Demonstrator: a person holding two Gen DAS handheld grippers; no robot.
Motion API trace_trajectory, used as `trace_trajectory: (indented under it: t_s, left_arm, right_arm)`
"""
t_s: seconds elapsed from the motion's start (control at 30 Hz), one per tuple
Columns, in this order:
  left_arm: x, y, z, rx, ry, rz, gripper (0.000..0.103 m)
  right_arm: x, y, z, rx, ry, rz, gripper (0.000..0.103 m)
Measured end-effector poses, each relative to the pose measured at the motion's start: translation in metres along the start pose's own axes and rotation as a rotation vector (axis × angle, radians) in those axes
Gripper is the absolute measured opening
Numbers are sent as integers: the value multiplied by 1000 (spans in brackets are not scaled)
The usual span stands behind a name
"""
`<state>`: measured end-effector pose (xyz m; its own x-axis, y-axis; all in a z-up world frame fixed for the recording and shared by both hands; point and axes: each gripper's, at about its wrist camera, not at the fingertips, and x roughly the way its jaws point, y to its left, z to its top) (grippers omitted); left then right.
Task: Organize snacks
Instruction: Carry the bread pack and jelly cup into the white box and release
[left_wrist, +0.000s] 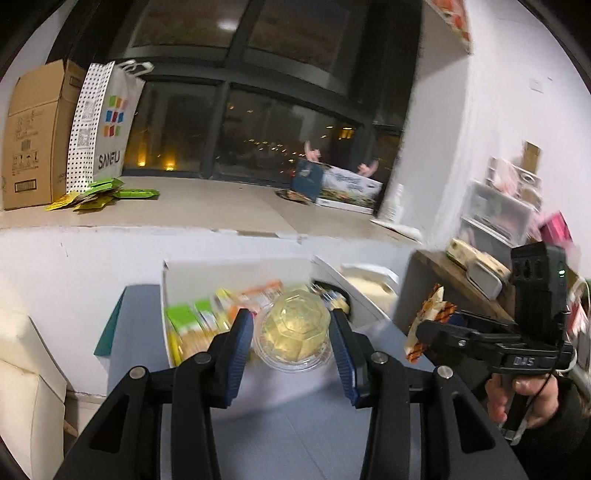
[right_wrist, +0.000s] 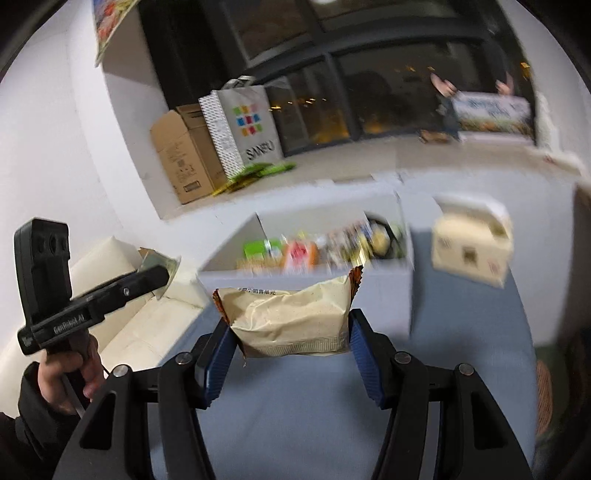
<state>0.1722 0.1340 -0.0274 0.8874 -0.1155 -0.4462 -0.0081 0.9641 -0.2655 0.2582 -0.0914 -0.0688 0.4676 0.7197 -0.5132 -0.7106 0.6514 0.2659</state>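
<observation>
One legible word, "SANFU", marks the white bag (left_wrist: 110, 122).

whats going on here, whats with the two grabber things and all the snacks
A person is sorting snacks with a handheld tool in each hand. The left tool grips a clear plastic cup of something yellowish, held in front of the white box already holding several packets. The right tool holds a beige snack bag by its sides, above the blue-grey table near the same box. Both views are motion-blurred.
</observation>
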Motion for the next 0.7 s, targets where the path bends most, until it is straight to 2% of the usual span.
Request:
trace_trajectory:
  t_s: [0.2, 0.33, 0.4, 0.43, 0.47, 0.53, 0.6, 0.7]
  left_arm:
    - [71, 34, 34, -23, 82, 64, 47]
    - [99, 46, 38, -24, 115, 96, 47]
    - [112, 51, 38, -33, 161, 99, 58]
    - [113, 51, 37, -37, 170, 105, 82]
    - [111, 51, 36, -35, 161, 107, 103]
    - [100, 46, 33, -4, 121, 116, 103]
    - [90, 40, 32, 22, 101, 117, 103]
    - [72, 31, 31, 43, 73, 135, 103]
  right_arm:
    - [61, 4, 70, -15, 63, 23, 64]
    - [104, -5, 86, -6, 136, -7, 64]
    - [117, -11, 88, 3, 159, -14, 64]
    - [123, -13, 88, 1, 168, -18, 69]
    - [128, -14, 89, -2, 180, -30, 74]
    - [130, -18, 88, 18, 185, -54, 97]
    - [125, -20, 87, 25, 178, -58, 103]
    - [114, -17, 85, -15, 154, -112, 103]
